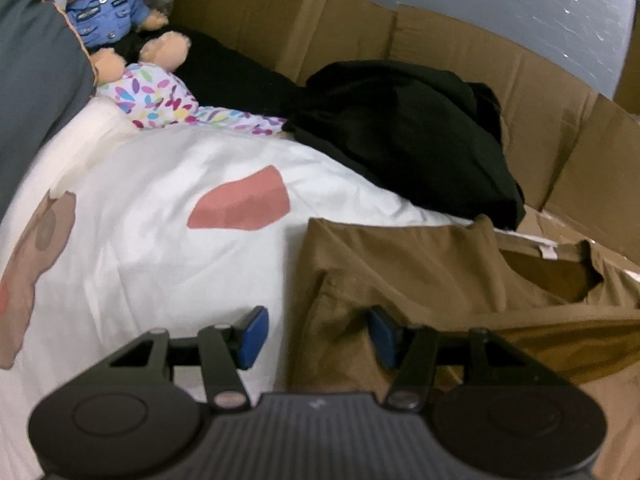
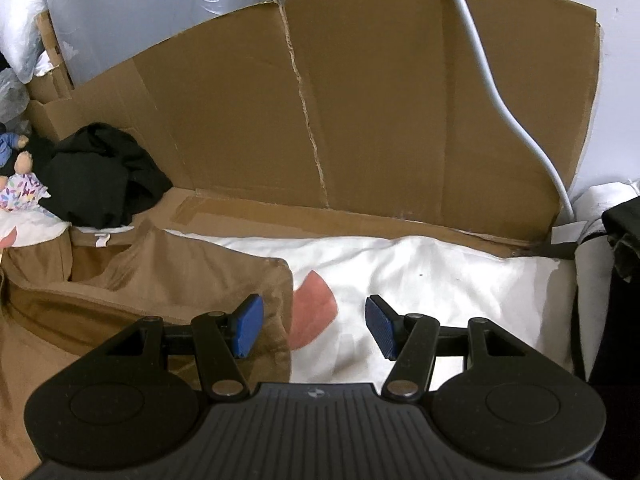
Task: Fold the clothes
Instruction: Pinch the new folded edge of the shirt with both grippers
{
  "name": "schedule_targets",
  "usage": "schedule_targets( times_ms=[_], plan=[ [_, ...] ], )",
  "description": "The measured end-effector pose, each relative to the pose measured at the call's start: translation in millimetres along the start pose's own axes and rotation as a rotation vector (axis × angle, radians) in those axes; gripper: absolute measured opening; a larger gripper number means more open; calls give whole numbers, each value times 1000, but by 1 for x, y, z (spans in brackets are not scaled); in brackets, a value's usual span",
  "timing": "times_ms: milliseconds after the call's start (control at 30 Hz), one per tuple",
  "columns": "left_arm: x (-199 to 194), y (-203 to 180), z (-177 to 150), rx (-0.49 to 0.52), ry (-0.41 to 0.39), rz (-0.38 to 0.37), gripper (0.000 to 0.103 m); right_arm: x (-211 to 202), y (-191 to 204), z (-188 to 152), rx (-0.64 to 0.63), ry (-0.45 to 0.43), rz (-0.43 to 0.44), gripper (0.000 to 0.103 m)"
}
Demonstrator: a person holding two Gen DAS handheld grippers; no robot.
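A brown T-shirt (image 1: 420, 280) lies on the white bedsheet (image 1: 160, 248), its sides folded in and its collar with a white label toward the cardboard. My left gripper (image 1: 318, 338) is open above the shirt's left folded edge, with nothing between its blue pads (image 1: 252, 338). In the right wrist view the same brown T-shirt (image 2: 160, 280) lies at the left, and my right gripper (image 2: 314, 328) is open over its right folded edge and the white bedsheet (image 2: 440, 280), holding nothing.
A black garment (image 1: 408, 136) is heaped at the back against the cardboard wall (image 2: 360, 120). A teddy bear (image 1: 116, 12) in a blue shirt and a flower-print cloth (image 1: 160, 100) sit at the far left. A white cable (image 2: 500, 92) runs down the cardboard.
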State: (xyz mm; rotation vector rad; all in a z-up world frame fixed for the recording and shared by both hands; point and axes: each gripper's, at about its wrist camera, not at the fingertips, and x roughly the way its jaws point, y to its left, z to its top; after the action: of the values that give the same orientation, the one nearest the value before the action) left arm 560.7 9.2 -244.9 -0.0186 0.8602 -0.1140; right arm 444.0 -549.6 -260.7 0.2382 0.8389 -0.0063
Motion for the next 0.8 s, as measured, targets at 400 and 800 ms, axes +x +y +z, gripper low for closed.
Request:
schedule_targets(
  times_ms=[400,800],
  plan=[
    [1,-6,-1,37,-7,-19,54,6,19,-16,-155,41,49,61],
    [10,-16,1,73,-27,-14,41,25,50,-16,-227,42,42,21]
  ],
)
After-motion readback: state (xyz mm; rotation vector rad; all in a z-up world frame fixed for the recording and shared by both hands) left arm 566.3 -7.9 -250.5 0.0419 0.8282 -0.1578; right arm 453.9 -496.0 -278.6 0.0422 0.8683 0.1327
